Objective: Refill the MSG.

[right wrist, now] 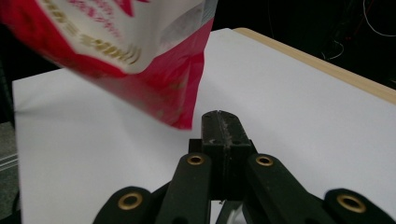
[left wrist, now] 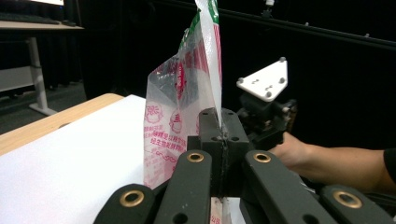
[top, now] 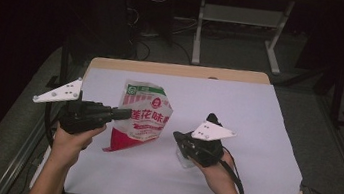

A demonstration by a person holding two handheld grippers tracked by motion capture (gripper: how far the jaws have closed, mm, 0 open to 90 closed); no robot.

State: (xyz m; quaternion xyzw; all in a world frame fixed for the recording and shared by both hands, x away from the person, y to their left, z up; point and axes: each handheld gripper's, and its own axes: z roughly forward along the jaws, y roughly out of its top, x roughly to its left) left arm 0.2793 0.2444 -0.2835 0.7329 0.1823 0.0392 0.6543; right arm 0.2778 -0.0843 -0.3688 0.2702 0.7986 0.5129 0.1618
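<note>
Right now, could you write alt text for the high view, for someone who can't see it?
A person's left claw pinches the side edge of a red-and-white snack bag, holding it upright over a white-covered table. The right claw, jaws shut, sits low beside the bag, apart from it. Dark floor and desk legs lie beyond.

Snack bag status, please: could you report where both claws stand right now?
Left claw shut on snack bag edge, bag held upright. Right claw shut, empty, beside the bag's bottom corner. White table cover otherwise unobstructed.
</note>
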